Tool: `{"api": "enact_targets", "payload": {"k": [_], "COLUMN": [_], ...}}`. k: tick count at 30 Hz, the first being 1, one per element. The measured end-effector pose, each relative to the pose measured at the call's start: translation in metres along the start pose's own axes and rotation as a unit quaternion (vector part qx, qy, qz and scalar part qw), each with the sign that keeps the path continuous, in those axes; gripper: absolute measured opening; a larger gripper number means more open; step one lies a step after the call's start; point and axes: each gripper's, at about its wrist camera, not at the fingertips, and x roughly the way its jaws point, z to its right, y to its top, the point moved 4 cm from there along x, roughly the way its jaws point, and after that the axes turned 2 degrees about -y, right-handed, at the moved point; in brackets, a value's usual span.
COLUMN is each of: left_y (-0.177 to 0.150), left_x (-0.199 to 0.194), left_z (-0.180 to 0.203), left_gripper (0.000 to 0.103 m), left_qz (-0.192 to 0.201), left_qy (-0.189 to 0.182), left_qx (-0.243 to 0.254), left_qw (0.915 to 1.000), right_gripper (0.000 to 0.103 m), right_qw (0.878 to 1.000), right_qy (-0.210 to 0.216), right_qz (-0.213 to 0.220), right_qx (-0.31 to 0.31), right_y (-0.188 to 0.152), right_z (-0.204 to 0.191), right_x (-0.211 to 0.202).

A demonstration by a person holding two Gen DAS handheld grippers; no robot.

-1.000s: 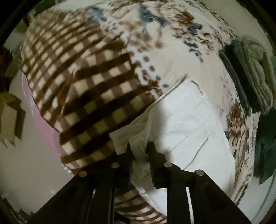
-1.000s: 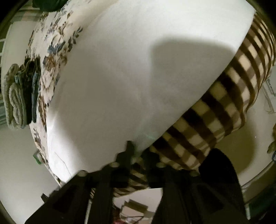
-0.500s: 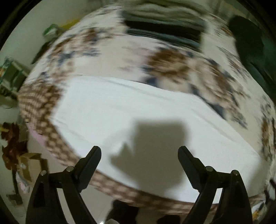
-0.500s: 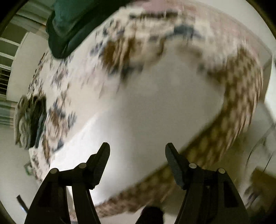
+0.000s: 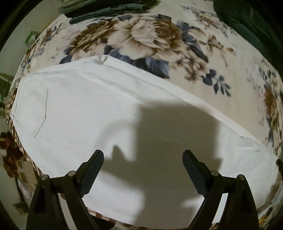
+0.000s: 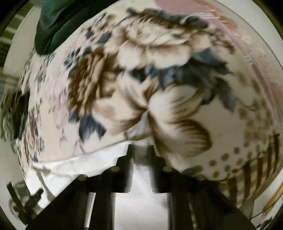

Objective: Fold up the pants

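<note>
White pants (image 5: 109, 113) lie flat on a floral bedspread (image 5: 159, 37), folded lengthwise, with a back pocket outline at the left end. My left gripper (image 5: 143, 159) is open wide and empty, hovering above the pants' near edge. In the blurred right wrist view, my right gripper (image 6: 141, 150) has its fingers close together over the far edge of the white pants (image 6: 88, 162). White cloth shows between the fingers; whether they pinch it I cannot tell.
A dark green garment (image 5: 247, 23) lies at the far right of the bed and also shows in the right wrist view (image 6: 58, 23). Folded grey-green clothes (image 5: 106, 8) are stacked at the far edge. A brown checked blanket edge (image 5: 16, 141) hangs at the left.
Both grippers let go of the pants' edge and opened. The left one now hovers over the flat pants. The right one moved across to the far edge and its fingers came together.
</note>
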Motion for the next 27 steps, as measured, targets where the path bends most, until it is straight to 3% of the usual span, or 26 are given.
{"api": "enact_targets", "payload": {"k": [3,7,10,15,18,19,21,24,27], "left_y": [0.003,0.007,0.009,0.023,0.033,0.036,0.038,0.041,0.045], "left_x": [0.000,-0.002,-0.001,0.002,0.003,0.006,0.013,0.035,0.051], "left_z": [-0.004,-0.006,-0.009,-0.008,0.004,0.012,0.026,0.043,0.048], "left_gripper": [0.091,0.091,0.091,0.091,0.091,0.091,0.091,0.091,0.097], "left_qz": [0.002,0.013,0.017,0.017,0.019,0.019,0.011,-0.008,-0.011], "left_qy": [0.004,0.004,0.004,-0.009,-0.021,-0.024,-0.029,-0.010,0.010], "left_qx": [-0.008,-0.014,-0.020,-0.028,-0.019,-0.009,0.012,0.047,0.060], "left_qw": [1.0000,0.9998,0.9996,0.9994,0.9994,0.9995,0.9994,0.9988,0.9981], "right_gripper": [0.013,0.013,0.013,0.015,0.025,0.036,0.044,0.044,0.044], "right_qw": [0.997,0.988,0.985,0.991,0.998,0.998,0.997,0.997,0.995], "right_qy": [-0.013,0.028,0.031,0.005,-0.013,-0.004,-0.001,0.049,0.093], "right_qz": [0.074,0.152,0.169,0.136,0.069,0.063,0.067,0.045,-0.028], "right_qx": [-0.022,-0.001,0.002,-0.001,0.005,0.012,0.033,0.049,-0.008], "right_y": [-0.011,-0.028,-0.033,-0.023,-0.017,-0.017,-0.026,-0.052,-0.079], "right_z": [-0.004,-0.001,0.002,0.009,0.012,0.015,0.023,0.012,-0.056], "right_x": [-0.031,-0.089,-0.100,-0.063,-0.034,-0.035,-0.048,-0.063,-0.037]}}
